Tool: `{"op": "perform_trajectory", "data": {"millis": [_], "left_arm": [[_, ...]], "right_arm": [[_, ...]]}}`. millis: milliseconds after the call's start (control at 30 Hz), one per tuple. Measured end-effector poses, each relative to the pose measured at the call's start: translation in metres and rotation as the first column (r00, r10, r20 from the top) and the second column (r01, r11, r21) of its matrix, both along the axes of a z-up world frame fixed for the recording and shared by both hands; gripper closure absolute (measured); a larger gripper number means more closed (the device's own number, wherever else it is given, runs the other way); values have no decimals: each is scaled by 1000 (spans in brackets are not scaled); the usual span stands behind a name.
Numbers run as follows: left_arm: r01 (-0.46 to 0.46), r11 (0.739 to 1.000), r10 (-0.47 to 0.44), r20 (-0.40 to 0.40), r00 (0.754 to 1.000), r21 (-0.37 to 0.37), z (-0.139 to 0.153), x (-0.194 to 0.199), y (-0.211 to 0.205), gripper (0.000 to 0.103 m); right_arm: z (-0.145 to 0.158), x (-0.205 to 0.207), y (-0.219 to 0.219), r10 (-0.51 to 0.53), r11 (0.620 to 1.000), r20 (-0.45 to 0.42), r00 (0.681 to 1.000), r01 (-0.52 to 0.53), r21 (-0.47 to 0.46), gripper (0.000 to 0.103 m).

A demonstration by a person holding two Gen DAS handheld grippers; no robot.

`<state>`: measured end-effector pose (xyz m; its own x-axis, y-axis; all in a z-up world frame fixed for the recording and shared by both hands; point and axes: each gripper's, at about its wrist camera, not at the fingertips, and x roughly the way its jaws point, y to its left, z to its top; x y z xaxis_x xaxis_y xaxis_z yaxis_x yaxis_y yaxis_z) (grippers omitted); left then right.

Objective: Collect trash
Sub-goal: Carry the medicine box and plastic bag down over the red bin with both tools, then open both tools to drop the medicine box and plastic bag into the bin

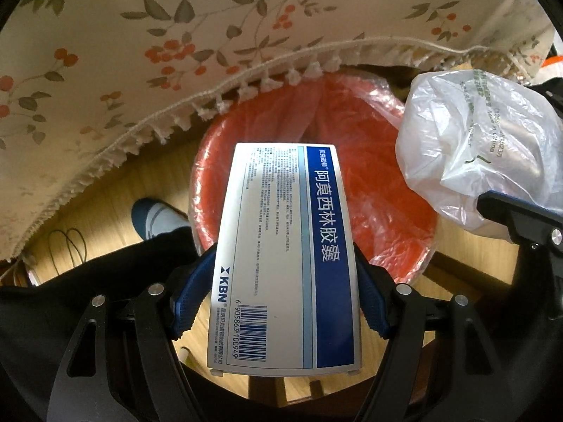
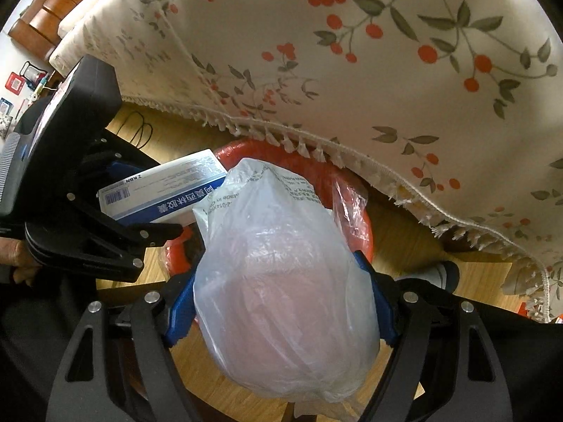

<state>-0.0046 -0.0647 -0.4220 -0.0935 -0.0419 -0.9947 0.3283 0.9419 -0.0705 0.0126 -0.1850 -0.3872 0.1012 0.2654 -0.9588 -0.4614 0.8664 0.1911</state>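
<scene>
Red round plastic-lined bin (image 1: 369,161) below: left hand-held gripper (image 1: 285,302) grasps white-and-blue cardboard medicine box (image 1: 285,256), right hand-held gripper (image 2: 281,302) grasps crumpled translucent plastic bag (image 2: 281,281).

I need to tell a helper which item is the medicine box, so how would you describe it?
Find the red bin lined with clear plastic, beside the floral tablecloth. Above its opening, the left gripper is shut on a flat box. Unlike the crumpled plastic bag beside it, it is rigid, white with a dark blue band and a barcode.

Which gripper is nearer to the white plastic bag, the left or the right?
Right. The right gripper has its jaws closed on the white plastic bag. The left gripper holds the medicine box beside the bag, apart from it.
</scene>
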Motion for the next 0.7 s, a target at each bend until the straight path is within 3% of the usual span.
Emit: {"op": "perform_trajectory", "data": {"millis": [200,700], "left_arm": [[-5,1000,5,-6,1000,-1,-4,3,3,24],[-112,994,113,33,993,-7,9,8,23,24]], "right_arm": [[-9,4,2,7,1000,-29,1000,-7,-13,25],[-44,10,31,106,991,-99,989,-114,-75,24]]}}
